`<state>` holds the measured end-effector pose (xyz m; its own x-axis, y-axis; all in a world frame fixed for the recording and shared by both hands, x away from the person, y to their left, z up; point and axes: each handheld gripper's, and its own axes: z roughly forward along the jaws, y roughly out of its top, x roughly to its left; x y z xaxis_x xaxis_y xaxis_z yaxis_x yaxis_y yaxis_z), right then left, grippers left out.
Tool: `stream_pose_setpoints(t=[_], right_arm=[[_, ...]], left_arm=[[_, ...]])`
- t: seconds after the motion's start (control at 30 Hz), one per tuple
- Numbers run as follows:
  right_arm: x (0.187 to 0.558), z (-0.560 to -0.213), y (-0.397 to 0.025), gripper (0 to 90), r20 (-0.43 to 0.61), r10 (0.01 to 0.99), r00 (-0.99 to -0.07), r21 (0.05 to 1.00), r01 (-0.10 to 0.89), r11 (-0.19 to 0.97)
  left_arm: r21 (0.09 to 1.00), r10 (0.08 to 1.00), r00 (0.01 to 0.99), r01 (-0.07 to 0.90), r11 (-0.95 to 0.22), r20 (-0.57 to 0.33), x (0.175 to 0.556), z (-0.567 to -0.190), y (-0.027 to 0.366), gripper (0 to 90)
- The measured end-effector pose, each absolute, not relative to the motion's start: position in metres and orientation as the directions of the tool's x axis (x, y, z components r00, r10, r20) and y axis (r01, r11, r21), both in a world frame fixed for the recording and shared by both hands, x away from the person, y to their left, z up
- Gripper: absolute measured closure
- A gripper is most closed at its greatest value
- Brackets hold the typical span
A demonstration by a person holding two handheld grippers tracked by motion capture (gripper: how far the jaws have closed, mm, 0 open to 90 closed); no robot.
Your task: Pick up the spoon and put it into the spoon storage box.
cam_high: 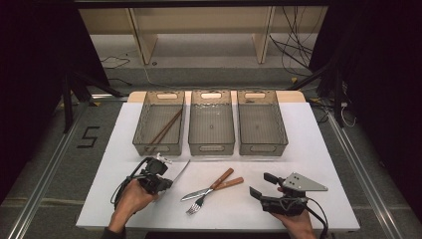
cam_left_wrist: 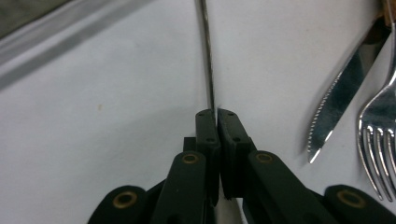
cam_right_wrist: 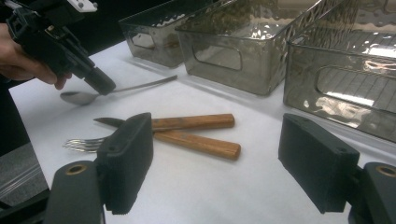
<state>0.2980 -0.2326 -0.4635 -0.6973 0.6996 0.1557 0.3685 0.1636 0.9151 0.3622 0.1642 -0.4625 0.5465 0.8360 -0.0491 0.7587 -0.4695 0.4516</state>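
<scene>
Readable writing: a dark figure "5" (cam_high: 87, 136) is marked on the floor left of the bench (cam_high: 318, 149); nothing else carries legible text.

Left claw (cam_high: 169, 182): clenched on the spoon (cam_high: 180, 170), near the bench's front left. The left gripper view shows both jaws pressed flat against the thin handle (cam_left_wrist: 208, 60), which runs straight up from the tips. The right gripper view adds the spoon's bowl (cam_right_wrist: 77, 97) resting on the white surface and the handle angled toward the left bin (cam_high: 159, 122).

Right claw (cam_high: 260, 184): released, jaws well apart, hovering near the front right.

The knife (cam_high: 211, 185) and fork (cam_high: 214, 191), wooden-handled, lie crossed between the claws. Chopsticks (cam_high: 165, 127) lie in the left bin.
</scene>
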Motion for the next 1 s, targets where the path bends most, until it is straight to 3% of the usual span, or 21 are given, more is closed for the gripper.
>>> stream_pose_setpoints(t=[0.13, 0.4, 1.0], right_arm=[[0.298, -0.463, -0.232, 27.1, 0.156, 0.699, -0.698, 0.915, 0.368, 0.163], [0.298, -0.464, -0.233, 27.1, 0.155, 0.700, -0.698, 0.915, 0.368, 0.165], [0.298, -0.464, -0.233, 27.1, 0.156, 0.701, -0.695, 0.915, 0.370, 0.163]], left_arm=[[0.453, 0.828, 0.553, 0.764, -0.459, -0.092, 0.364, -0.466, 0.166, 88.0], [0.450, 0.829, 0.555, 0.757, -0.474, -0.060, 0.363, -0.467, 0.165, 88.6], [0.497, 0.805, 0.583, 0.733, -0.466, -0.105, 0.361, -0.453, 0.171, 89.5]])
